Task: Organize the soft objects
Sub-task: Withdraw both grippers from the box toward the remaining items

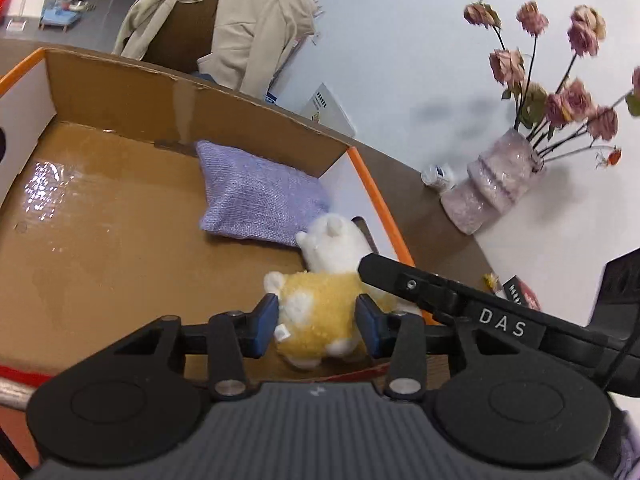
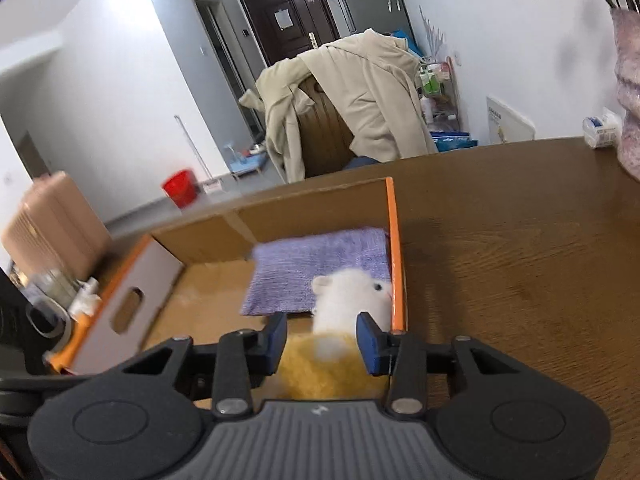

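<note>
A yellow and white plush toy (image 1: 320,300) lies in the near right corner of an open cardboard box (image 1: 120,92) with orange edges. A purple knitted cushion (image 1: 260,196) lies flat in the box's far right corner, touching the toy's white head. My left gripper (image 1: 318,320) has its blue pads on both sides of the toy's yellow body. My right gripper (image 2: 322,344) also brackets the toy (image 2: 352,296) from above, jaws apart; its arm crosses the left wrist view. The cushion (image 2: 320,268) and the box (image 2: 394,248) also show in the right wrist view.
The box stands on a brown wooden table (image 2: 520,280). A pink vase of dried roses (image 1: 496,184) and a small bottle (image 1: 438,174) stand at the table's right. A chair with a beige coat (image 2: 352,100) is behind the table. Jars (image 2: 52,292) stand left of the box.
</note>
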Motion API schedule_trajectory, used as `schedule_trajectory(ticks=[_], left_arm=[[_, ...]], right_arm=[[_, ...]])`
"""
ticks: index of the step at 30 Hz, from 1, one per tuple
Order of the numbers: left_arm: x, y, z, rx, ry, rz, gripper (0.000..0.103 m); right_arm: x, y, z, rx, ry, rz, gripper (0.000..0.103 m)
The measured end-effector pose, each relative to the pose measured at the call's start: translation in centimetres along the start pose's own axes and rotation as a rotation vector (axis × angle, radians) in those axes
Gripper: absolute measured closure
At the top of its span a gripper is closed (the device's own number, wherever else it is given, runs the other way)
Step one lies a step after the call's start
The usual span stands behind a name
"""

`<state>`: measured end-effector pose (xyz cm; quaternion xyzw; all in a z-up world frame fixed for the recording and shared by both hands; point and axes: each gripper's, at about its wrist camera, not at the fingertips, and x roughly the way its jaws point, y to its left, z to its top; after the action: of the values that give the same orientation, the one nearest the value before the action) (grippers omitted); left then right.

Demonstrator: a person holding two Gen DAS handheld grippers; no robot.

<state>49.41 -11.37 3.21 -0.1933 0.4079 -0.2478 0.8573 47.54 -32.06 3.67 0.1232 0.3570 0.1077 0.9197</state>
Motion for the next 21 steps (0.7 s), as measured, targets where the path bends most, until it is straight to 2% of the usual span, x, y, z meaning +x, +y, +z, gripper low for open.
schedule_trajectory(ticks=[2, 4, 8, 11, 16, 19, 21], left_arm=[[-0.2, 0.1, -0.2, 0.007, -0.001, -0.002, 0.057], [-1.2, -0.1, -0.2, 0.012, -0.015, 0.004, 0.055], [-5.2, -1.3, 0.0, 0.049, -0.085, 0.020, 0.053], [-9.6, -2.5, -0.1, 0.097, -0.159, 0.041, 0.046], [-17.2, -3.8, -2.3, 0.184, -0.268, 0.119, 0.034], [-21.2, -4.6, -4.8, 0.221, -0.340, 0.198, 0.025], [-23.3, -5.2, -6.8, 0.233, -0.384, 0.249, 0.023]], right_arm=[[-0.4, 0.4, -0.2, -0.032, -0.005, -0.046, 0.065], [-1.3, 0.7, 0.0, -0.037, -0.029, -0.035, 0.065], [-5.1, 1.7, 1.0, -0.082, -0.094, -0.024, 0.060], [-8.7, 2.7, 1.9, -0.121, -0.148, -0.014, 0.053], [-15.3, 3.3, 1.4, -0.182, -0.213, -0.009, 0.045], [-18.9, 3.4, 0.0, -0.210, -0.239, -0.010, 0.039], [-20.8, 3.4, -1.4, -0.227, -0.249, 0.003, 0.037]])
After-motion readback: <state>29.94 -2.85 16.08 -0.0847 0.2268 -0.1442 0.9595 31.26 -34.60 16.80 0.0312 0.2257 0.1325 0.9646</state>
